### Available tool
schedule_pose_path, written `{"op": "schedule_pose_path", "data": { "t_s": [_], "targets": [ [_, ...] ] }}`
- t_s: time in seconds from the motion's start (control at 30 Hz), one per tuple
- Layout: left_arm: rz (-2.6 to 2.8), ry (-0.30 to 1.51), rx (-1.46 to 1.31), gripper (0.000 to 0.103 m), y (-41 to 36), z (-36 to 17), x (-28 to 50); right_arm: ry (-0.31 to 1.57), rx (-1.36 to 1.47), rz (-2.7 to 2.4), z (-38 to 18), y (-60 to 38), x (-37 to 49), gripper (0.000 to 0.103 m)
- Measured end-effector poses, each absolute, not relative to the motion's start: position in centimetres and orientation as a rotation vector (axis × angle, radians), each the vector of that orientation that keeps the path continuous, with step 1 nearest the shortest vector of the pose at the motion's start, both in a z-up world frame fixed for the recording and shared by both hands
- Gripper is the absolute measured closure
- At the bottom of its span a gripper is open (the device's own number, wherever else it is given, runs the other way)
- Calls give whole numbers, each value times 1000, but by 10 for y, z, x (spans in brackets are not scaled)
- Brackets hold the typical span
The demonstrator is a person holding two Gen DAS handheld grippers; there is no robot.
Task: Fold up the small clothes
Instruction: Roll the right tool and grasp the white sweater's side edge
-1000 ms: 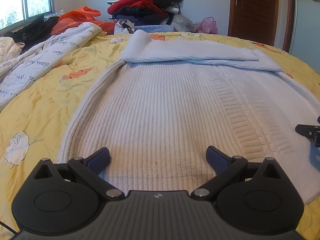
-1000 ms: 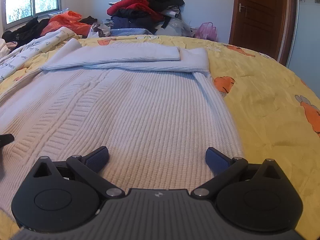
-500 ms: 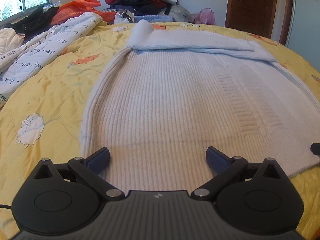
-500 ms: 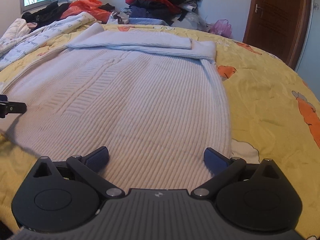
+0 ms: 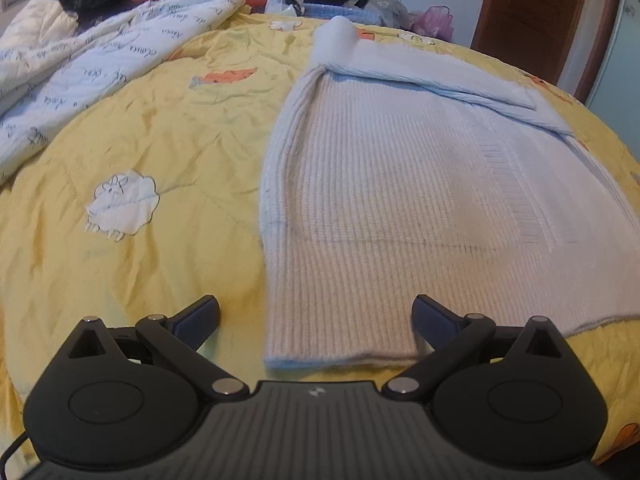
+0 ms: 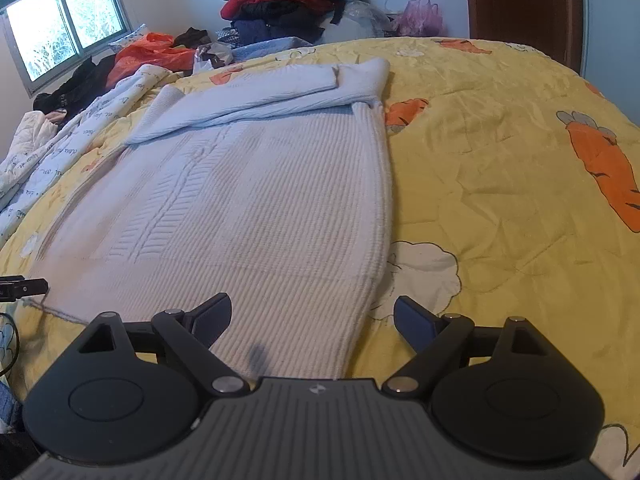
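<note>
A pale blue ribbed knit sweater point(image 5: 400, 200) lies flat on a yellow bed cover, its sleeves folded across the far end point(image 5: 432, 76). My left gripper point(image 5: 316, 320) is open and empty, its fingers straddling the sweater's near left hem corner point(image 5: 280, 356). In the right wrist view the sweater point(image 6: 248, 208) fills the middle. My right gripper point(image 6: 312, 318) is open and empty over the near right hem corner point(image 6: 320, 356). The left gripper's tip point(image 6: 24, 286) shows at the left edge.
The yellow cartoon-print bed cover point(image 6: 500, 200) spreads to all sides. A white quilt with writing point(image 5: 100, 68) lies along the left. A pile of clothes point(image 6: 288, 4) sits at the far end, with a brown door point(image 6: 520, 4) at the back right.
Both grippers have drawn back toward the near hem and moved outward. The left one now sits at the left hem corner, the right one at the right hem corner. Both stay open.
</note>
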State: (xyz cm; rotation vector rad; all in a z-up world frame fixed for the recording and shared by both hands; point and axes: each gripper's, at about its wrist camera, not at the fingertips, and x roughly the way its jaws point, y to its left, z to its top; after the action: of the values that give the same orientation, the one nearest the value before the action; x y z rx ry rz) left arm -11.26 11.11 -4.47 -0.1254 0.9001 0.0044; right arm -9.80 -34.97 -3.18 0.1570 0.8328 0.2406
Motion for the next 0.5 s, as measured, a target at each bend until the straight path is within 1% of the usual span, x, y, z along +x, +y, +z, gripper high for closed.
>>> {"op": "schedule_pose_path", "data": {
  "t_s": [0.1,0.13,0.17,0.27,0.37,0.43,0.5],
  "targets": [
    [-22,901,-223,0,122,-42,-112,892,231,259,-41,-360,-92,20],
    [-47,900,-265,0,124,-41,-112,916,270,275,-44,-364,-90,24],
    [-74,898,-309,0,127,-41,-111,922,314,293,-46,-369,-89,23],
    [-141,906,-391,0,132,-42,-105,955,473,344,-49,-388,-85,23],
    [-181,919,-455,0,136,-41,-98,1026,689,431,-58,-406,-78,24],
    [-196,926,-480,1,138,-42,-94,1051,728,472,-64,-406,-76,24],
    [-202,928,-479,8,140,-41,-92,1047,752,479,-65,-404,-75,24]
  ]
}}
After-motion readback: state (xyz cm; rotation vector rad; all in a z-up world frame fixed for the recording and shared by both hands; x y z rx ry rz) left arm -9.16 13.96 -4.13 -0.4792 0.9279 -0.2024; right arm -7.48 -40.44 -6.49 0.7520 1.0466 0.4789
